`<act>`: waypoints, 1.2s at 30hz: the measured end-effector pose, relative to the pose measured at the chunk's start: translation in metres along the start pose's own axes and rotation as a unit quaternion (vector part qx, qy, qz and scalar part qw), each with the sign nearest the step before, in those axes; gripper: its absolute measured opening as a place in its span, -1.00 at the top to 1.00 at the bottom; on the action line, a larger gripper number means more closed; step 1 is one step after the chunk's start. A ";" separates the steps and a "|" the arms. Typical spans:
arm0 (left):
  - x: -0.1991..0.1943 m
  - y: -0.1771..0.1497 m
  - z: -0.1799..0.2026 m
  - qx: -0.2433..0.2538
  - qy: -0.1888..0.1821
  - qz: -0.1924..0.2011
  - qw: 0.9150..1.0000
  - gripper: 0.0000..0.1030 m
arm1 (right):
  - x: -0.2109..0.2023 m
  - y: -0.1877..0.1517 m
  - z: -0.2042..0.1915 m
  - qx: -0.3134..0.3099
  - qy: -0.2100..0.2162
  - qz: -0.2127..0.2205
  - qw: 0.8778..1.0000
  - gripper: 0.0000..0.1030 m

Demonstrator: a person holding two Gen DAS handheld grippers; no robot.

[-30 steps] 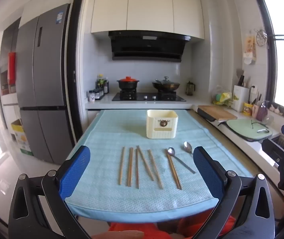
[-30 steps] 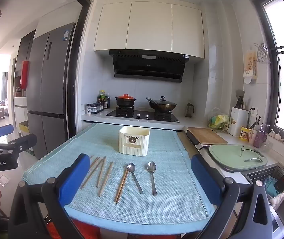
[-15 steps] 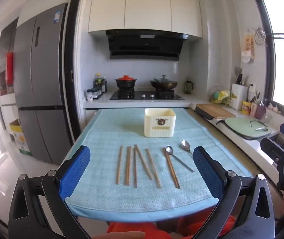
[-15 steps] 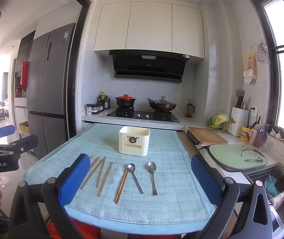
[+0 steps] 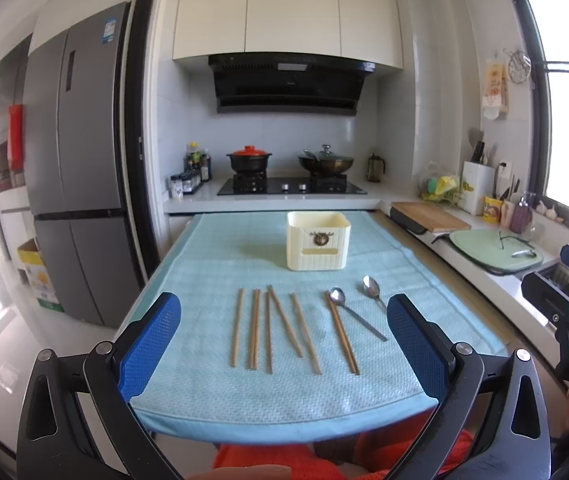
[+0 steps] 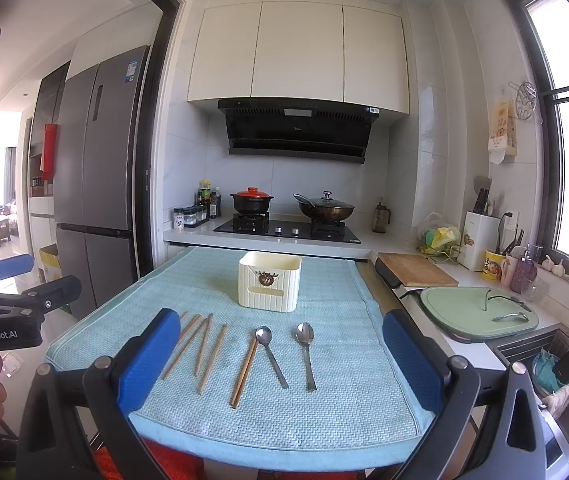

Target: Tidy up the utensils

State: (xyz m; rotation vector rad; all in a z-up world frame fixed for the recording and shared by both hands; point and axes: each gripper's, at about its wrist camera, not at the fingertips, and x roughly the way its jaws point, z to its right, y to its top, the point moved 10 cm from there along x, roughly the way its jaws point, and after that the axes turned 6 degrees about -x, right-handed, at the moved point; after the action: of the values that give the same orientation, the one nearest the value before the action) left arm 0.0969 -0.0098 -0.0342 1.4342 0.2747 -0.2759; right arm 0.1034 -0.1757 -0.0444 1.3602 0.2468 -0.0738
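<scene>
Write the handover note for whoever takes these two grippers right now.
Left gripper: open, empty, held above the near edge of the table. Right gripper: the same.
Cream utensil holder: upright at the far middle of the blue cloth; nothing shows above its rim.
Wooden chopsticks: loose sticks in a rough row on the cloth, left of the spoons, one pair beside the left spoon.
Two metal spoons: side by side to the right, bowls toward the holder.
Done: nothing picked up yet.
Left: all chopsticks and both spoons into the holder.
</scene>
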 end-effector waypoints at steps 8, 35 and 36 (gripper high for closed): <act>0.003 0.000 0.000 0.001 0.000 -0.005 1.000 -0.99 | 0.004 -0.002 -0.001 0.003 0.003 -0.004 1.000 -1.00; 0.010 -0.003 0.006 0.009 -0.002 -0.016 1.000 -0.99 | 0.007 -0.003 0.001 0.006 0.005 -0.006 1.000 -1.00; 0.010 -0.003 0.006 0.009 -0.001 -0.016 1.000 -0.99 | 0.008 -0.004 0.002 0.007 0.005 -0.007 1.000 -1.00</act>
State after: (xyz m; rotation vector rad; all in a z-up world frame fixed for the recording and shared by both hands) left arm 0.1055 -0.0167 -0.0401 1.4482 0.2944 -0.3076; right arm 0.1102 -0.1773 -0.0495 1.3729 0.2650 -0.0796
